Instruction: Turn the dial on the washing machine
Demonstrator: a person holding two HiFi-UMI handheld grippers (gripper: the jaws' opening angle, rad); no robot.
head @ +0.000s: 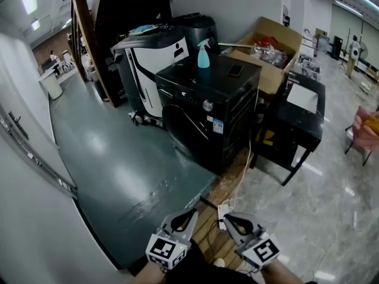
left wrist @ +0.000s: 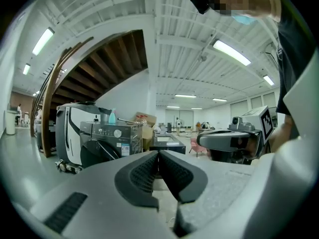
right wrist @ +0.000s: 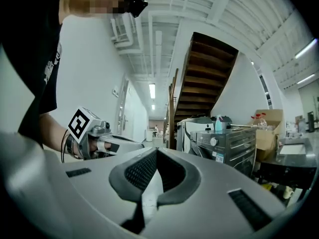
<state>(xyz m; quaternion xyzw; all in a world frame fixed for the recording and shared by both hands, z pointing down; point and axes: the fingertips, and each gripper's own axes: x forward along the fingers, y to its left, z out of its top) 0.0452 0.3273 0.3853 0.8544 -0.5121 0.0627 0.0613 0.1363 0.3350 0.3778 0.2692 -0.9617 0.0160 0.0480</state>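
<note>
Both pressed together, empty: left tongs (left wrist: 158,156), right tongs (right wrist: 155,153); washing machine (head: 207,114) far ahead, green floor (head: 118,152), staircase (right wrist: 204,78).

Markings on the dial (head: 208,105) are unreadably small.

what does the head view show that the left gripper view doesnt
Only the head view: the flat dark item on top of the washing machine, the white cable beside it, and the marker cube on the left gripper.
Only the left gripper view: the camera on the person's head, and the left gripper's pads seen close, shut with nothing between.
Both: the washing machine, its dial, the blue spray bottle, the cardboard box and the right gripper.
</note>
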